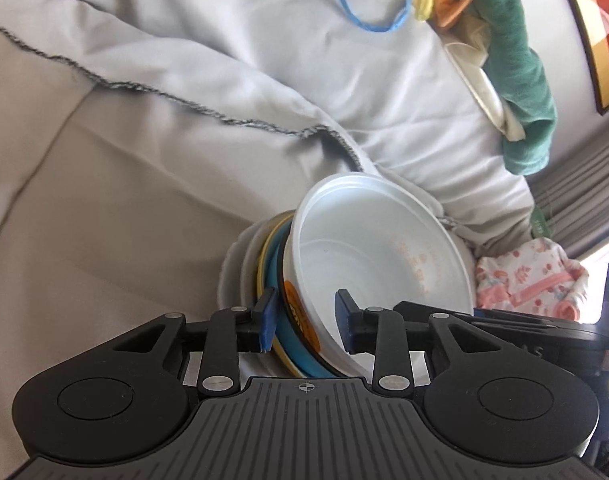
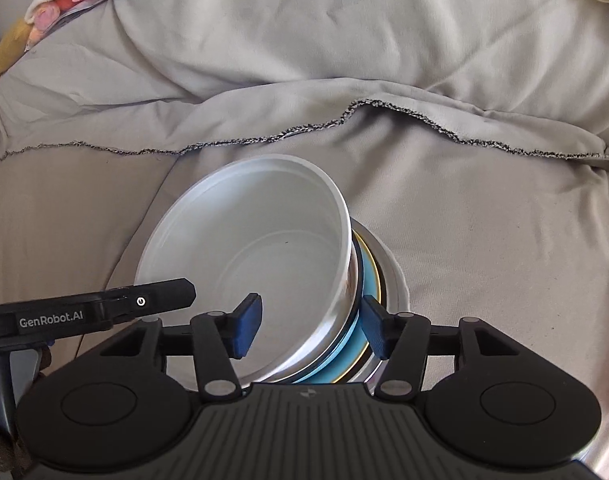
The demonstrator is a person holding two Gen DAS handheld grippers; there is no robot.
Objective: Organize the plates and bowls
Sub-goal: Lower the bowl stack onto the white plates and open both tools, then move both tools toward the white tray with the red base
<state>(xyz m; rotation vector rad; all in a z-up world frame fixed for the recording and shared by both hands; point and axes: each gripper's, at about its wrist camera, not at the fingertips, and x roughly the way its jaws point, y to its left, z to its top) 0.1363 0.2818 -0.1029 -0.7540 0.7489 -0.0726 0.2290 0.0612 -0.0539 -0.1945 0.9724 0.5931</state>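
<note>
Black left claw, black right claw: blue pads, silver pivot screws, ribbed grey housing, round black caps; white "GenRobot.AI" lettering, power symbol.

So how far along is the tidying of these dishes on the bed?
Mostly done, it seems: the white plastic bowl sits nested on a blue plate and a white scalloped plate, one stack on the grey bedsheet. In hand: the left gripper and right gripper each straddle the stack's rim, jaws open. I see no loose dishes; what remains is unclear.
</note>
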